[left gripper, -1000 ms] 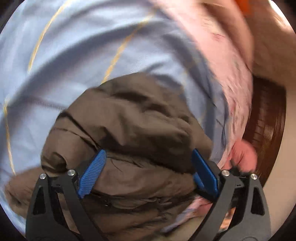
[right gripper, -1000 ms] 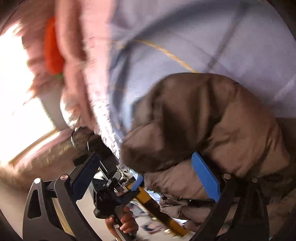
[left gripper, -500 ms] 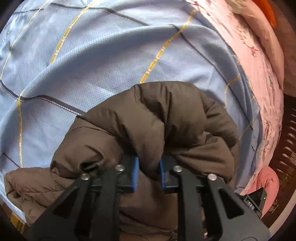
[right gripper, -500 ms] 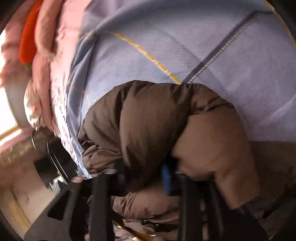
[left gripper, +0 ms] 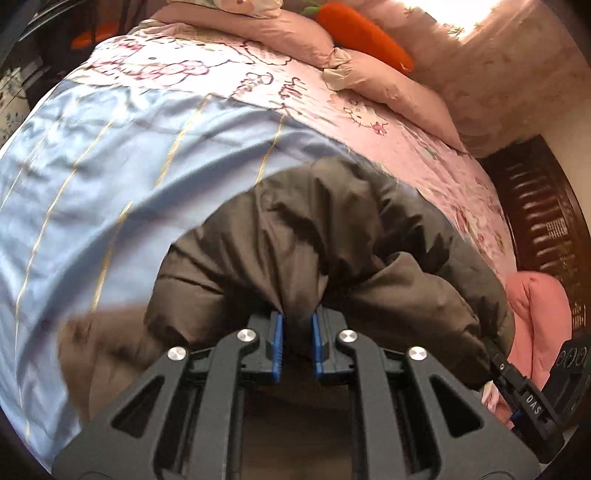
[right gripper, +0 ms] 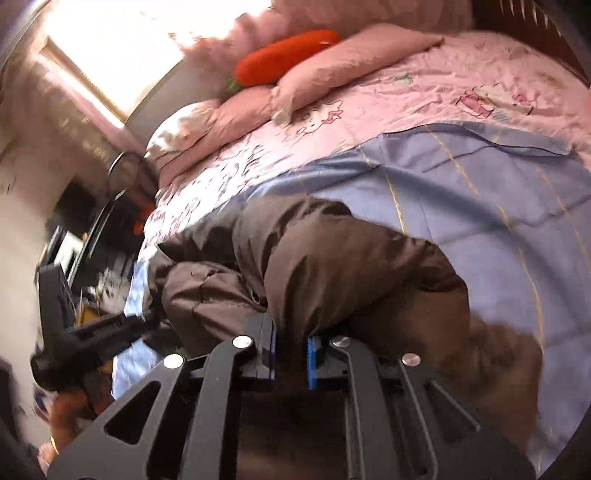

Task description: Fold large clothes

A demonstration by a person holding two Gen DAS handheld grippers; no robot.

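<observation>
A brown puffer jacket is bunched on a light blue sheet spread over the bed. My left gripper is shut on a raised fold of the jacket, and its blue pads pinch the fabric. In the right wrist view the same jacket hangs from my right gripper, whose jaws are closing tight on another fold, pads pressing the cloth. Both held folds are lifted off the blue sheet. The jacket's lower part is hidden behind the gripper frames.
A pink cartoon-print duvet covers the far bed, with pink pillows and an orange carrot plush on them. Dark wooden furniture and a pink cloth stand right of the bed. A hand holds the other tool at left.
Both grippers went from wide open around the jacket to shut on its folds. Both then rose and tilted back, lifting the jacket and bringing the pillows and window into view.
</observation>
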